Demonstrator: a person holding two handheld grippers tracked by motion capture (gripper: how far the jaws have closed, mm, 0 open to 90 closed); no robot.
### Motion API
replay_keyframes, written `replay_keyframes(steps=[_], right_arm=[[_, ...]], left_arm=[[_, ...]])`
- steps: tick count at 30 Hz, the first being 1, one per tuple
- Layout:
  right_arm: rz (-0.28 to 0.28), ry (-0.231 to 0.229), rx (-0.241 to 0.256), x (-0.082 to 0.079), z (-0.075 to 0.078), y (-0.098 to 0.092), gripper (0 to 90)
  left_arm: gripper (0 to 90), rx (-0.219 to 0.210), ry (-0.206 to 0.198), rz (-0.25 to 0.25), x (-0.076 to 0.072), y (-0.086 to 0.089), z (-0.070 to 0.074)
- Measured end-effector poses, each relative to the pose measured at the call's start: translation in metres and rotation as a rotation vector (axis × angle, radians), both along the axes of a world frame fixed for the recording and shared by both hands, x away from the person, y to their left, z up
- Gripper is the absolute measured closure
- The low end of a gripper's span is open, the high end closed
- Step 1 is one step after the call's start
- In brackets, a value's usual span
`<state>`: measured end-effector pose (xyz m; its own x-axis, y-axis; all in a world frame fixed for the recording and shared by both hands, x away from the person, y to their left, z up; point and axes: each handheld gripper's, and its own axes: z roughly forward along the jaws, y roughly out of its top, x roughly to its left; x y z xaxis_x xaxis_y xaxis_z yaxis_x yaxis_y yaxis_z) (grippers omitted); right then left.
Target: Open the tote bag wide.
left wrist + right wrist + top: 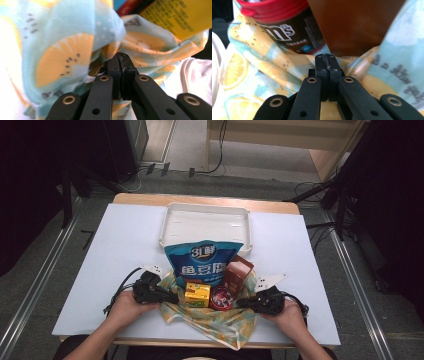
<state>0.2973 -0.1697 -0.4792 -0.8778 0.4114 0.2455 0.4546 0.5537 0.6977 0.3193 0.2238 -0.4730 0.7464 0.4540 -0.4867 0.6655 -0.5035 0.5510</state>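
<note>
A lemon-print cloth (220, 322) lies at the table's front with goods standing on it: a blue snack bag (202, 262), a brown box (237, 272), a yellow box (197, 293) and a red-lidded dark can (222, 298). My left gripper (169, 296) is at the cloth's left edge, shut on a gathered fold of the cloth (65, 60), with the yellow box (180, 17) just beyond. My right gripper (241, 303) is at the right edge, shut on the cloth (274, 67) in front of the can (287, 27) and the brown box (354, 25).
An empty white tray (165, 227) sits behind the bag at the table's back centre. Bare white table (125, 240) spreads to either side of the cloth. Dark stands and cables are on the floor around the table.
</note>
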Motion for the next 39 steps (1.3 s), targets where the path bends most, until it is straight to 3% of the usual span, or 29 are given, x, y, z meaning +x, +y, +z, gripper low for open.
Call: replay_keyframes(steps=[5,10,19,30,36,39], right_arm=[[-0.003,0.002,-0.005,0.002,-0.002,-0.004,90.0],[-0.018,-0.007,-0.003,0.005,-0.003,-0.015,90.0],[-0.041,-0.02,0.01,0.012,-0.006,-0.029,90.0],[-0.092,-0.033,-0.019,0.019,-0.003,-0.038,90.0],[-0.125,-0.011,-0.017,0.021,-0.003,-0.039,90.0],[-0.14,0.024,-0.012,0.021,-0.002,-0.039,90.0]], left_arm=[[90.0,-0.011,0.016,0.035,0.005,0.006,-0.001],[90.0,0.015,-0.023,0.024,0.005,0.007,0.001],[90.0,-0.005,-0.004,0.053,0.012,0.014,0.0],[90.0,0.015,-0.038,0.095,0.014,0.017,0.002],[90.0,0.009,-0.037,0.103,0.015,0.018,0.001],[90.0,0.001,0.001,0.121,0.016,0.018,0.001]])
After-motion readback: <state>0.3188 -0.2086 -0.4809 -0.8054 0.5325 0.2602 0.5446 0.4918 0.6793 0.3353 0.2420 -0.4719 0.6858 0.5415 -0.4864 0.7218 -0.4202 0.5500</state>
